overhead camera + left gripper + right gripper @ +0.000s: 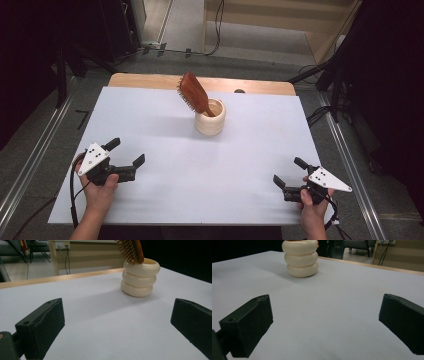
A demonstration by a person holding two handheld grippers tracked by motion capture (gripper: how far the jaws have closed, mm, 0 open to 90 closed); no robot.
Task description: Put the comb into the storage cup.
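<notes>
- Hairbrush (pixel 194 93) stands handle-down, tilted, in the ribbed cream cup (pixel 210 118) toward the table's far middle.
- Left gripper (pixel 126 153) and right gripper (pixel 288 171): jaws spread, empty, near corners.
- White sheet (pixel 165 145) covers the wooden table (pixel 150 80); grey floor, cables beyond.

A cream ribbed cup (pixel 210 120) stands upright on the white-covered desk (pixel 150 130), toward its far middle. A wooden hairbrush (pixel 194 93) rests handle-down in the cup, its bristled head leaning out over the cup's left rim. Beyond the cup, cables (pixel 217 25) trail across the floor.
</notes>
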